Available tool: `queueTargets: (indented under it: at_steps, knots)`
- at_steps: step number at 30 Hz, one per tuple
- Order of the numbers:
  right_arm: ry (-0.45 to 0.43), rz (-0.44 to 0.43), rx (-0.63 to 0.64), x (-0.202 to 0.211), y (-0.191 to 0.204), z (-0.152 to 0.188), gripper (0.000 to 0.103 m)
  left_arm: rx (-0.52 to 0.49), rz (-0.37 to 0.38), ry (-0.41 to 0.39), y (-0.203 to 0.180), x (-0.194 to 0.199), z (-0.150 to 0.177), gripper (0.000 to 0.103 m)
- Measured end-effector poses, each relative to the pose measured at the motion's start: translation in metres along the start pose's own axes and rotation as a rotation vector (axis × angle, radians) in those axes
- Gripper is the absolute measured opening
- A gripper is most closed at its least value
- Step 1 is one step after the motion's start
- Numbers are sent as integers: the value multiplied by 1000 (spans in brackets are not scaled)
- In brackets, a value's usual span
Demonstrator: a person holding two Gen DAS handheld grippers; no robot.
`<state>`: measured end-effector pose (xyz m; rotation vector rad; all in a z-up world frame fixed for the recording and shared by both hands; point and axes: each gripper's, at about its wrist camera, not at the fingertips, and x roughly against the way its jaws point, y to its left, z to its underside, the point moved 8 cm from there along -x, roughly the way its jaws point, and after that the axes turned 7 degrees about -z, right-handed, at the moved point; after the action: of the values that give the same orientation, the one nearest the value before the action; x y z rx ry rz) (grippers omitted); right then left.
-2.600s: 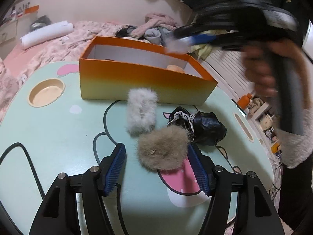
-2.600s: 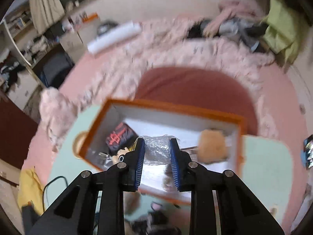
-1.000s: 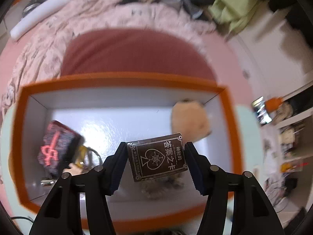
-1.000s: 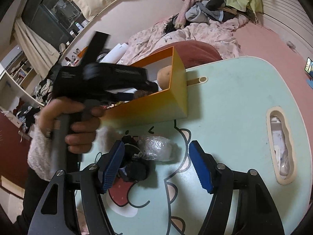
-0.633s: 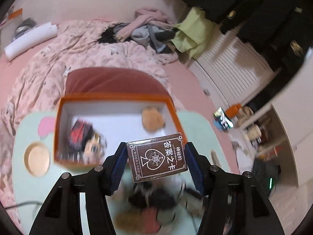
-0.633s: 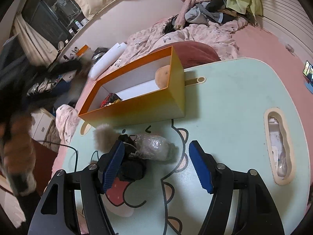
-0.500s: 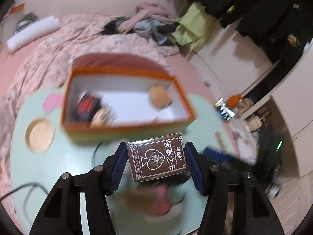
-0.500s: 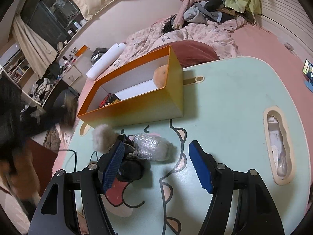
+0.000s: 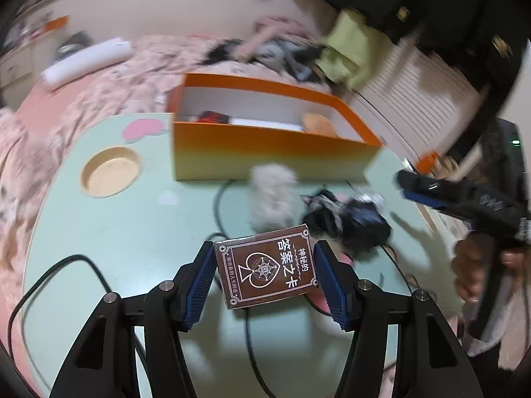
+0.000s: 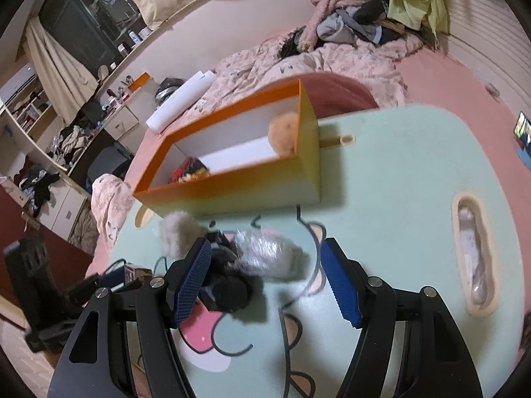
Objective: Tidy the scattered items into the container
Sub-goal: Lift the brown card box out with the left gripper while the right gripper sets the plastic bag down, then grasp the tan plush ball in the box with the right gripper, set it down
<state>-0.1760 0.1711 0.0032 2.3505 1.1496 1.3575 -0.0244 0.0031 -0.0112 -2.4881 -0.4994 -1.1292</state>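
My left gripper (image 9: 264, 248) is shut on a brown card box (image 9: 265, 272) with a spade emblem, held over the near part of the mint table (image 9: 132, 232). The orange container (image 9: 265, 156) stands beyond, with a tan plush (image 9: 318, 122) and a red-black item (image 9: 212, 117) inside. In front of it lie a white fluffy piece (image 9: 272, 195) and a black bundle (image 9: 351, 222). My right gripper (image 10: 265, 248) hangs open over a plastic-wrapped bundle (image 10: 265, 255) and the black bundle (image 10: 229, 288), touching neither. The container (image 10: 252, 192) sits just behind them.
A round recess (image 9: 111, 170) is sunk in the table at the left, a long recess (image 10: 474, 258) at the right. A black cable (image 9: 66, 265) loops over the near table. Behind the table lies a bed with pink bedding (image 10: 298, 63) and piled clothes.
My left gripper has drawn back from above the container's inside to over the near table, with the card box still in its jaws. The right gripper has stayed in place.
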Motion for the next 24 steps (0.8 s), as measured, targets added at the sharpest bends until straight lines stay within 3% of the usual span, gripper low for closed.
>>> queueTargets:
  at_steps: [5, 7, 11, 16, 19, 24]
  knots:
    - [-32, 55, 84, 4, 23, -52, 69, 63, -76, -35, 8, -17, -2, 60]
    - [-18, 106, 143, -3, 32, -72, 68, 89, -106, -39, 8, -23, -1, 74]
    - [134, 204, 259, -45, 40, -104, 56, 106, -89, -44, 2, -27, 4, 79]
    - [292, 404, 386, -96, 23, -107, 52, 87, -111, -65, 0, -23, 12, 85]
    - [369, 433, 378, -117, 11, -99, 52, 84, -111, -68, 1, -21, 13, 85]
    - [398, 493, 372, -131, -5, -96, 49, 87, -111, -68, 1, -20, 14, 85]
